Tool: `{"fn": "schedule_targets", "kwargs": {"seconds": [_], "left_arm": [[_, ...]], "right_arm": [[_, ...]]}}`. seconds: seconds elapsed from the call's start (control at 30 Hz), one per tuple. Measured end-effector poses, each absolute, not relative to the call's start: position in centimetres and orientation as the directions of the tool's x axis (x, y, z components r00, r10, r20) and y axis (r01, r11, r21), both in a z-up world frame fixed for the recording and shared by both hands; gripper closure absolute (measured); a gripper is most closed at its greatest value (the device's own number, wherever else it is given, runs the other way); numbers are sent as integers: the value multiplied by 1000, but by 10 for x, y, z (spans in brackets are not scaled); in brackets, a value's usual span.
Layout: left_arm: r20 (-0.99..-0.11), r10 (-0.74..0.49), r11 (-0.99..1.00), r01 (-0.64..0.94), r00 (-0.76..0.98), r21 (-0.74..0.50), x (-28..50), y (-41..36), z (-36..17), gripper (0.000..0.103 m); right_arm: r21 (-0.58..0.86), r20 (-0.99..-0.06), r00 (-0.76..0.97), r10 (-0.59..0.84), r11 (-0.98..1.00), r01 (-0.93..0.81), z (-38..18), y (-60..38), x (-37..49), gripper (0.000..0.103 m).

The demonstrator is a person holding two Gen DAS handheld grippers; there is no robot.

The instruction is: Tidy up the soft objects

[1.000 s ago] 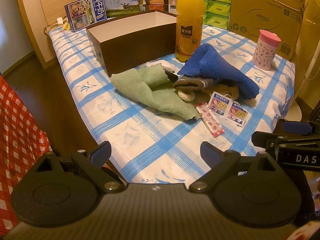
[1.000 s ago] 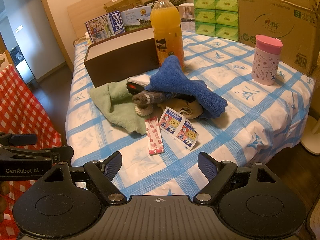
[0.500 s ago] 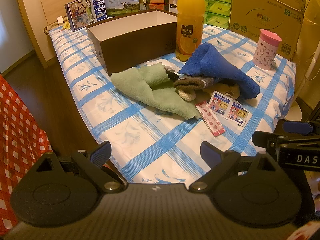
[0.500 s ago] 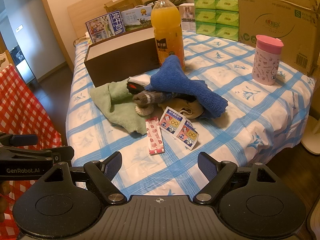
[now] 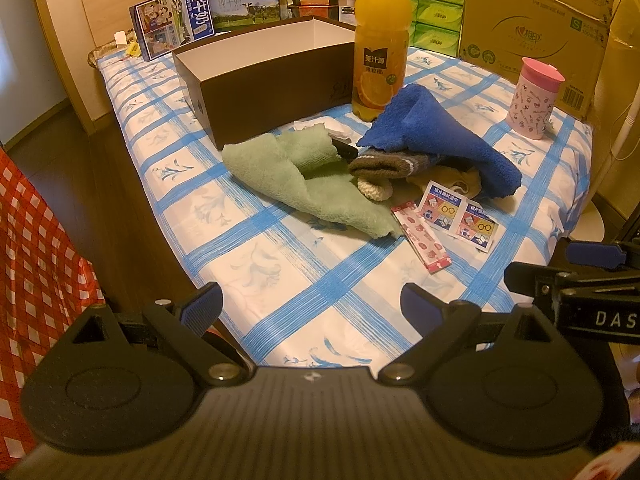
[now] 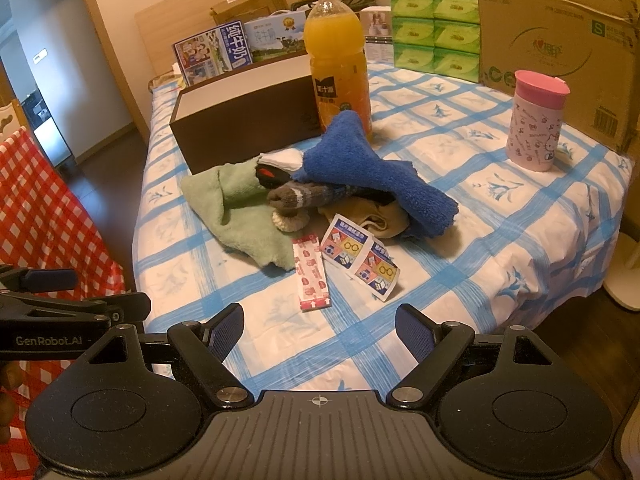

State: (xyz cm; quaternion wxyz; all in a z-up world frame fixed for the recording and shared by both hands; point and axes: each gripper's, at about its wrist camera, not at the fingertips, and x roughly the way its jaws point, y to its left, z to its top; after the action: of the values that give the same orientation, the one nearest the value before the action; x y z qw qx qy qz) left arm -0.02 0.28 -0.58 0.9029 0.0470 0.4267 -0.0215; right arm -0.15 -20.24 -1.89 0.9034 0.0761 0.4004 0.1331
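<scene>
A pile of soft things lies mid-table: a green towel [image 5: 296,176] [image 6: 236,208], a blue towel [image 5: 436,140] [image 6: 372,176], a grey knit sock [image 5: 392,164] [image 6: 308,196] and a beige cloth [image 6: 376,216] under the blue towel. An open brown box [image 5: 264,92] [image 6: 248,128] stands behind them. My left gripper [image 5: 310,304] is open and empty at the table's near edge. My right gripper [image 6: 320,330] is open and empty, also short of the pile.
An orange juice bottle [image 5: 382,40] [image 6: 338,64] stands beside the box. A pink cup [image 5: 536,98] [image 6: 536,120] is at right. Wipe packets [image 5: 456,216] [image 6: 360,260] and a red sachet [image 5: 422,240] [image 6: 310,276] lie in front. Cartons line the back. A red checked cloth [image 6: 36,208] is at left.
</scene>
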Motion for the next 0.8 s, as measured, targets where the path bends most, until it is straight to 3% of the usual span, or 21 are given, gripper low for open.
{"fn": "schedule_targets", "kwargs": {"seconds": [0.8], "left_arm": [[-784, -6, 995, 78, 621, 54, 13, 6, -19, 8]], "right_arm": [[277, -681, 649, 339, 940, -200, -26, -201, 8, 20]]}}
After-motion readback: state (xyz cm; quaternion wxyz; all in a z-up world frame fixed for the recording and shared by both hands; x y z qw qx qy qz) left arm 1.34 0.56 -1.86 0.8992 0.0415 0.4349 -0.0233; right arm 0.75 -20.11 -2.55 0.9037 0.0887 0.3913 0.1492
